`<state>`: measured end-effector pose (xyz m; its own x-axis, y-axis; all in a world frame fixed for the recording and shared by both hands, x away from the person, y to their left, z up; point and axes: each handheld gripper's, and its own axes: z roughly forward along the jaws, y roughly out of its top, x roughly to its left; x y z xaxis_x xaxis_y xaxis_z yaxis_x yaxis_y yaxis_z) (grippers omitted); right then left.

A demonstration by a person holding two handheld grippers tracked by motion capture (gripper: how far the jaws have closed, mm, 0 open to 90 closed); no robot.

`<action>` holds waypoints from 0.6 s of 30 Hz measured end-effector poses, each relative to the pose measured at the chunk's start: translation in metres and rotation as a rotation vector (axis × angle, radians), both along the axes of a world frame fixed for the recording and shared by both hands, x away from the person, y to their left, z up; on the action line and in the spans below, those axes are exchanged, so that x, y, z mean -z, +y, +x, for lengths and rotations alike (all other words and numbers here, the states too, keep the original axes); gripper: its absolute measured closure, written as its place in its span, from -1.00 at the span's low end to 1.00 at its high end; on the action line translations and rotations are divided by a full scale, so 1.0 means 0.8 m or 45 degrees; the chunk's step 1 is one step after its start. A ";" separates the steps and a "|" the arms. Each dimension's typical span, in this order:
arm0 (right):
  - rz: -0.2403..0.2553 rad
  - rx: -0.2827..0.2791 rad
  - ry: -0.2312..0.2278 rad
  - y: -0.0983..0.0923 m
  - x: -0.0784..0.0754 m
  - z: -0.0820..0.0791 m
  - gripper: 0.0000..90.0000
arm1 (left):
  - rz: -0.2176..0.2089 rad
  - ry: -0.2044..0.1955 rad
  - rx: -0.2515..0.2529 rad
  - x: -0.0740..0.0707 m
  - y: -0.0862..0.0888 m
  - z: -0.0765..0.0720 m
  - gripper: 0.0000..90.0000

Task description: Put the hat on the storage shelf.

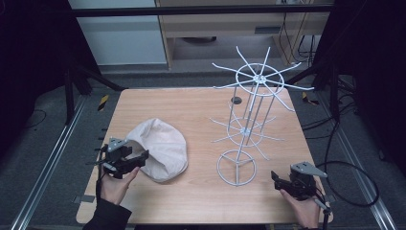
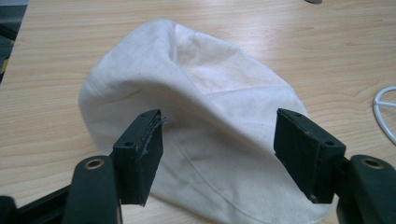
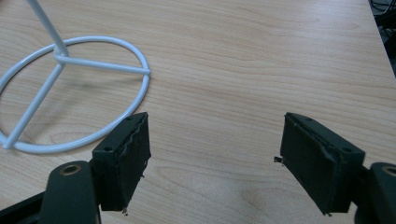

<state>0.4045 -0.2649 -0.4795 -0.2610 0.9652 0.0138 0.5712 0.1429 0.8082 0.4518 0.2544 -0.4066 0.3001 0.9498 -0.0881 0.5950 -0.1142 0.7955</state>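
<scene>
Lying crumpled on the left half of the table (image 1: 201, 201), the cream cloth hat (image 1: 160, 147) has its rounded crown up and its edge toward the person. The left gripper (image 1: 139, 157) sits at the hat's near-left edge, held in the left hand (image 1: 115, 184). In the left gripper view its jaws stand wide apart with the hat (image 2: 205, 121) between and beyond them; neither pad clearly presses the cloth.

A white wire rack (image 1: 249, 120) stands upright right of the hat, apart from it, on a ring base with spoked tiers above.

The right gripper (image 1: 280, 181) rests near the table's near-right corner, in the right hand (image 1: 304, 208), just right of the rack's base. In the right gripper view its jaws are spread wide over bare wood, empty, with the base ring (image 3: 70, 93) ahead of the left-hand jaw.
</scene>
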 end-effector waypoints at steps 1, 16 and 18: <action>0.001 -0.002 0.001 0.000 0.000 0.000 -0.45 | 0.007 0.002 -0.001 0.000 -0.003 0.002 -0.27; 0.006 -0.009 -0.002 -0.001 0.000 -0.001 -0.43 | 0.076 0.055 -0.064 0.022 -0.022 0.030 -0.21; 0.009 -0.009 0.000 -0.001 0.000 0.000 -0.43 | 0.079 0.064 -0.073 0.025 -0.022 0.033 -0.19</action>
<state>0.4042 -0.2660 -0.4797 -0.2676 0.9633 0.0203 0.5704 0.1414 0.8091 0.4781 0.2366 -0.4264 0.2419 0.9694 -0.0417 0.6407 -0.1273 0.7571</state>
